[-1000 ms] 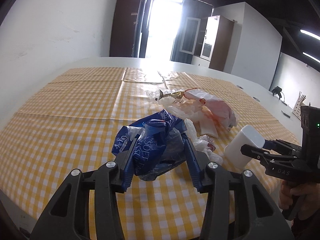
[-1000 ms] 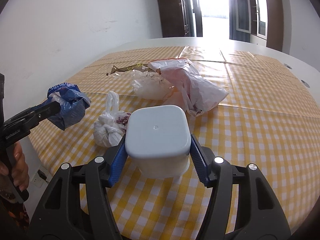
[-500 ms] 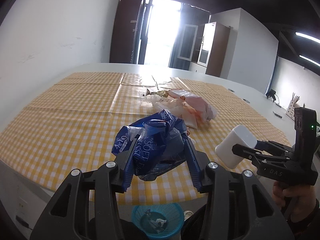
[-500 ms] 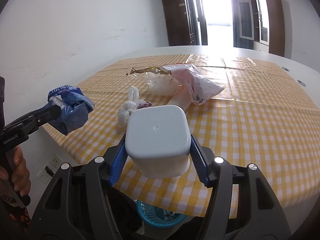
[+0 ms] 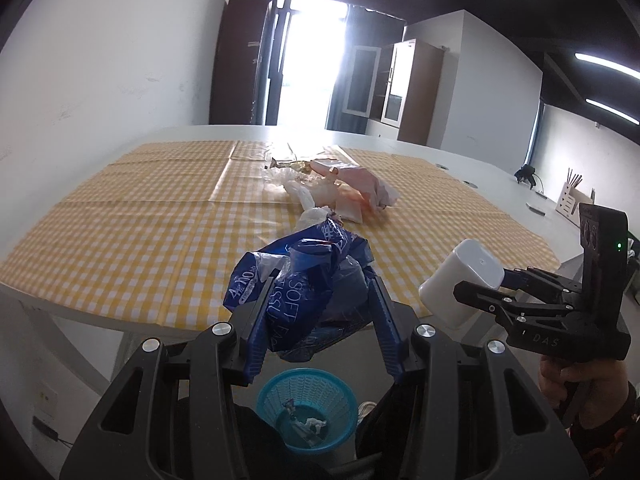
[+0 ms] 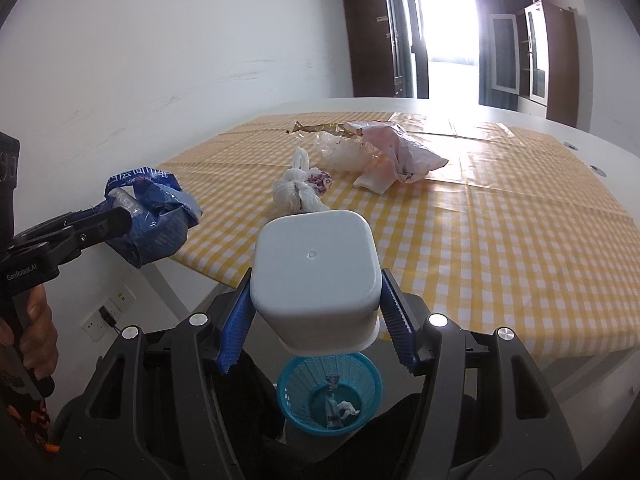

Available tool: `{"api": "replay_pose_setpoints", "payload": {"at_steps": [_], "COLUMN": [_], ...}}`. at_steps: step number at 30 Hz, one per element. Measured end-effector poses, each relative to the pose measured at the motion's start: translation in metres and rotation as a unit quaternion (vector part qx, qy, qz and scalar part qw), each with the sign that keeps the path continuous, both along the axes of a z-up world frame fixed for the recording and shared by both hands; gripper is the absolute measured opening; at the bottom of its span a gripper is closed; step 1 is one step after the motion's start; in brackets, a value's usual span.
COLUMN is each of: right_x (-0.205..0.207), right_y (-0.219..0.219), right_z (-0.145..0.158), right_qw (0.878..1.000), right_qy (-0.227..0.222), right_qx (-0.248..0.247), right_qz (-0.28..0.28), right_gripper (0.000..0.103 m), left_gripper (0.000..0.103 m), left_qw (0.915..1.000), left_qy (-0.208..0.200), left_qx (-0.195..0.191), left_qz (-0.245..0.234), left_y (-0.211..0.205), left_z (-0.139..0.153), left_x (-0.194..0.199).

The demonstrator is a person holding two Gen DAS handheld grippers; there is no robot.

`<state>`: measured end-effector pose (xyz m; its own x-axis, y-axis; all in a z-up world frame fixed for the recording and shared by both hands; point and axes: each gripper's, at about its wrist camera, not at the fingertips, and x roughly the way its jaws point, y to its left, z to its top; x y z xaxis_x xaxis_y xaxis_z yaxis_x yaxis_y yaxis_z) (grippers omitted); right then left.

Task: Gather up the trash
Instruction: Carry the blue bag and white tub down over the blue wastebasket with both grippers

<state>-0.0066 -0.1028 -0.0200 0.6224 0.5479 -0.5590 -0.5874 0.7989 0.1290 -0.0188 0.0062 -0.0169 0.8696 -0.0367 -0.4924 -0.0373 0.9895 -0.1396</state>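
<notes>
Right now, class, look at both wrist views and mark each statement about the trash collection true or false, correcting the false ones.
1. The left gripper grips a blue wrapper. True.
2. The right gripper is open and holds nothing. False: it is shut on a white container.
3. The blue basket stands on the table. False: it stands on the floor, below the table edge.
4. A knotted white bag lies on the checked tablecloth. True.
5. The basket contains no trash. False: some scraps lie inside.
</notes>
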Motion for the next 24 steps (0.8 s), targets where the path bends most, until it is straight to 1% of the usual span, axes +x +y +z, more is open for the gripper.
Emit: {"api": "replay_pose_setpoints", "payload": {"at_steps": [4, 10, 13, 16, 20, 24], "right_x": [-0.012, -0.032, -0.043, -0.053, -0.058, -0.057], "right_y": [-0.006, -0.014, -0.015, -0.015, -0.012, -0.004], "right_z": [-0.005, -0.02, -0.03, -0.044, -0.068, -0.094], "right_qw": [1.0, 1.0, 0.999, 0.999, 0.997, 0.995], "right_qy": [-0.002, 0.009, 0.015, 0.027, 0.054, 0.08], "right_qx": [-0.005, -0.012, -0.023, -0.031, -0.039, -0.051], "right_qz": [0.0, 0.009, 0.017, 0.028, 0.035, 0.04], "right_gripper": [0.057, 0.057, 0.057, 0.057, 0.057, 0.057], "left_gripper": [0.046, 0.046, 0.046, 0.046, 0.046, 0.046], "left_qw": [1.0, 0.9989, 0.9978, 0.9966, 0.9943, 0.9919], "left_qy": [0.0, 0.014, 0.028, 0.043, 0.071, 0.1], "left_qx": [0.001, 0.01, -0.006, -0.014, -0.026, -0.025], "left_qz": [-0.008, -0.044, -0.06, -0.069, -0.075, -0.074], "left_y": [-0.008, -0.024, -0.027, -0.028, -0.029, -0.029], "left_z": [-0.002, -0.021, -0.035, -0.049, -0.07, -0.096], "left_x": [-0.009, -0.017, -0.021, -0.025, -0.024, -0.017]}}
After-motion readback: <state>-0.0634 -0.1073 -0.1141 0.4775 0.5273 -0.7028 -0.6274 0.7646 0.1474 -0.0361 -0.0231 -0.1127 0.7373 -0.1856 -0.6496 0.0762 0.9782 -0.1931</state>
